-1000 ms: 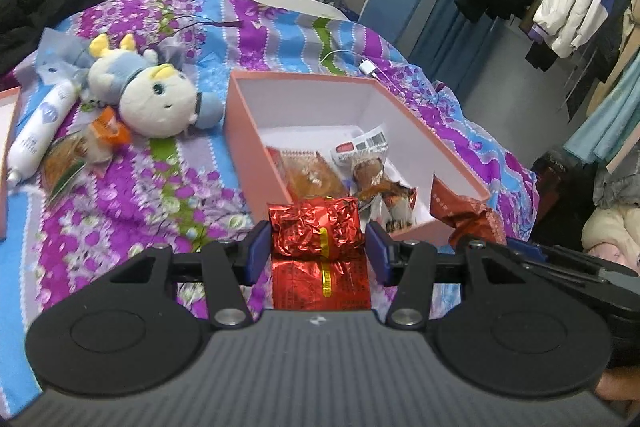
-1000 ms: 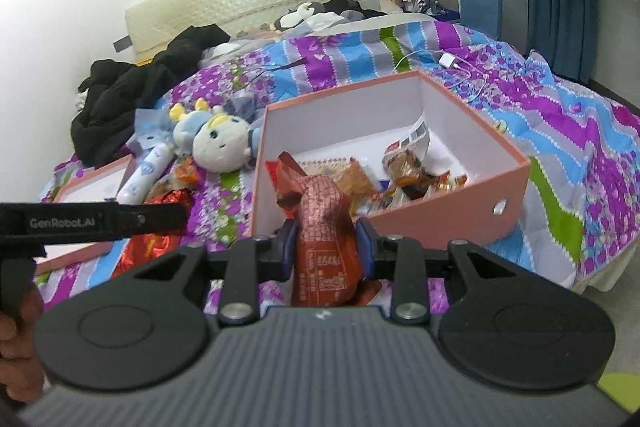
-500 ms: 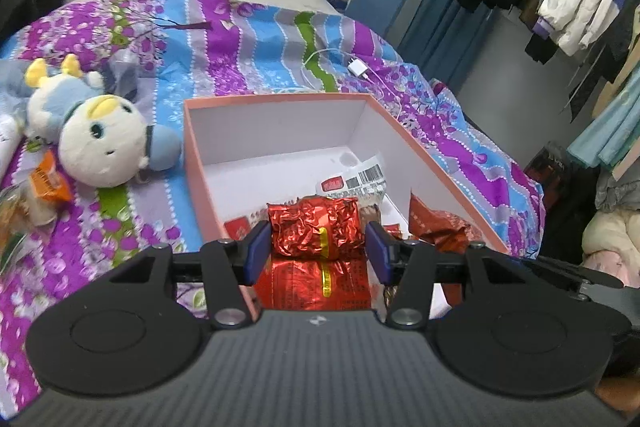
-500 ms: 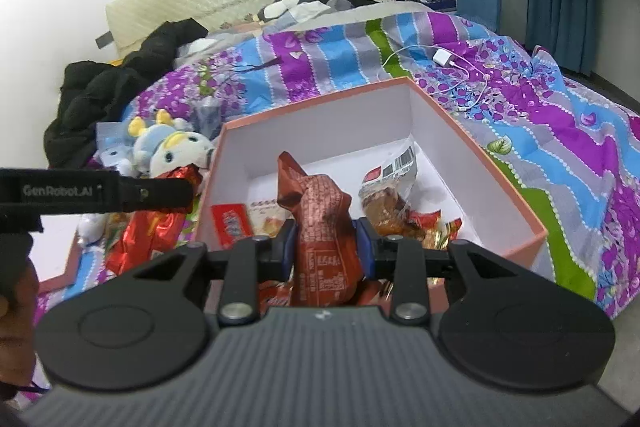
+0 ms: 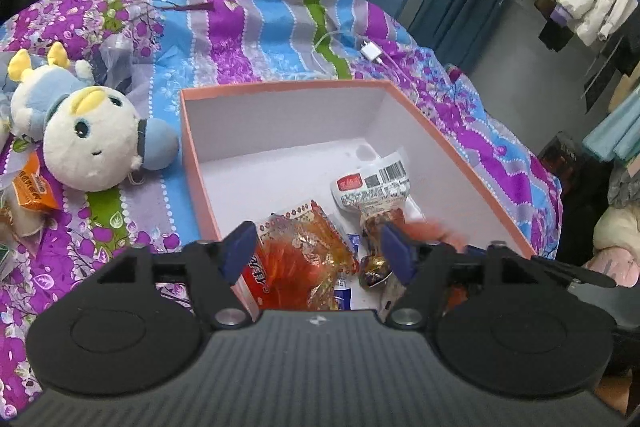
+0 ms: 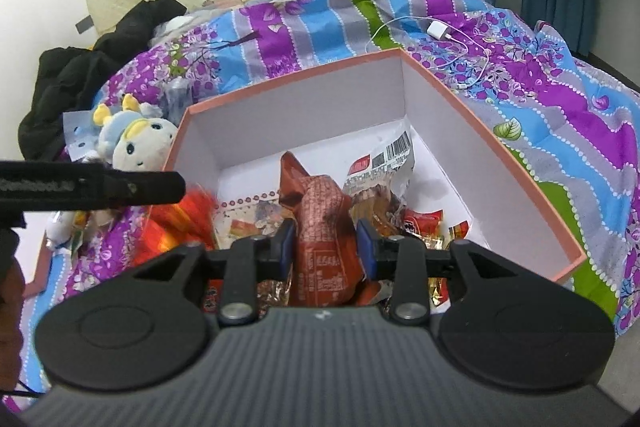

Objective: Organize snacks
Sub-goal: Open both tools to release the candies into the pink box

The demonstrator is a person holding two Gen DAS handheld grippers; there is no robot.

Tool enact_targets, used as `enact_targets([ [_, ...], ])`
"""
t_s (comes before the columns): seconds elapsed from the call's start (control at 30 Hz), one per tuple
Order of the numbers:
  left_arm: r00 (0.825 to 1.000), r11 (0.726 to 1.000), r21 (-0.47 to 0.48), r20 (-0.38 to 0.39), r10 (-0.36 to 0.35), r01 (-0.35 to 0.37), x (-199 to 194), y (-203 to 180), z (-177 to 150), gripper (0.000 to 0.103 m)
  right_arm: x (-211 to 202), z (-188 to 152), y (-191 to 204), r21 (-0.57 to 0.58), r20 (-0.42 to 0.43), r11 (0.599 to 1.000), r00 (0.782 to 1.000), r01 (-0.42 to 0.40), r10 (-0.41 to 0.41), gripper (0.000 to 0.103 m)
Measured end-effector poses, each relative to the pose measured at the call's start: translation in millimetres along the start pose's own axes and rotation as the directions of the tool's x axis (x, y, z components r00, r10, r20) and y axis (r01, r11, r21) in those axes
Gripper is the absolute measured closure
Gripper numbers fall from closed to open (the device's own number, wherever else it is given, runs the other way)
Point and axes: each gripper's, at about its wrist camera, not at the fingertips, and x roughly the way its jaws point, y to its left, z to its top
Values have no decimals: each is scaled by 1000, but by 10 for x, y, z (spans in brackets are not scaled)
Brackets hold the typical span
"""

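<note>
Snacks lie piled in pink box (image 5: 460, 151) on bed. Left gripper (image 5: 318, 253), clamped on red foil packet second ago, now opening, nothing between pads; blurred red packet (image 6: 180, 223) dropping at box edge. Right gripper (image 6: 325, 247) opening too, brown packet (image 6: 320, 227) between pads, grip uncertain.

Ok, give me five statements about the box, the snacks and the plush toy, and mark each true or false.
1. The orange box sits on a patterned bedspread. True.
2. The box is empty. False: several snack packets lie inside.
3. A brown snack packet stands between the right gripper fingers. True.
4. The plush toy lies inside the box. False: it lies beside it on the bedspread.
5. A white charger lies beyond the box. True.
</note>
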Motion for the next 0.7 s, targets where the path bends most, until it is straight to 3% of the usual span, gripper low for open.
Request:
enact_targets([
  [0.03,1000,1000,4,5,1,-1,-40,-11,-9,29,-25,-1,2,6,4,1000,1000,-1,1,46],
  [0.3,998,1000,21,58,4,-6,-528,-75,-140,29,-369,-56,121,-5,57,1000,998,-8,9,46],
  [0.7,989,998,63,148,21,-31,-1483,-194,-618,29,-1059,-371,384,-6,124,999,991,-41,41,46],
])
